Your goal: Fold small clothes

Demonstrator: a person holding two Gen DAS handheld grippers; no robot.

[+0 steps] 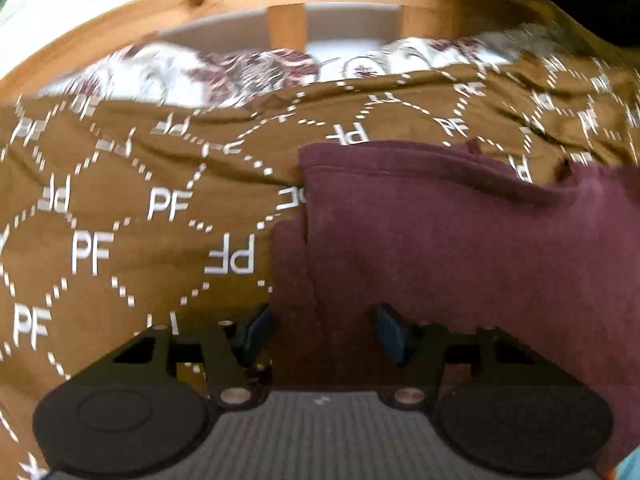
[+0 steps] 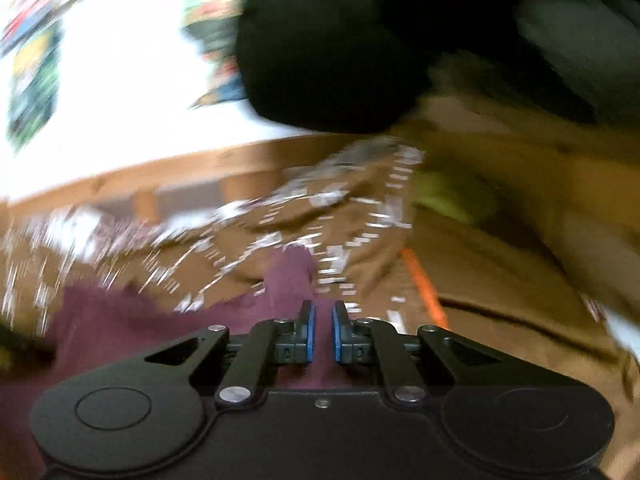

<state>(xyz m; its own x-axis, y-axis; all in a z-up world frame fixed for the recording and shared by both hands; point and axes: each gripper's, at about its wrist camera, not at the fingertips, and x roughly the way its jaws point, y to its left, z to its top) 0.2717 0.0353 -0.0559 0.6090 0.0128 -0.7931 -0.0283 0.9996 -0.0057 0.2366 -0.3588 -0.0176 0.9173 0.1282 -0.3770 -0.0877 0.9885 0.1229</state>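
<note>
Maroon garment point(image 1: 460, 240) lies on brown monogrammed bedspread point(image 1: 120, 208).

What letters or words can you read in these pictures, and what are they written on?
"PF": printed in white, over and over, on the brown bedspread inside dashed diamond shapes; some copies appear mirrored or upside down.
In the right wrist view the same white marks on the bedspread are too blurred to read.
The colourful pictures on the white wall in the right wrist view are too blurred to read.
The maroon garment shows no writing.
</note>
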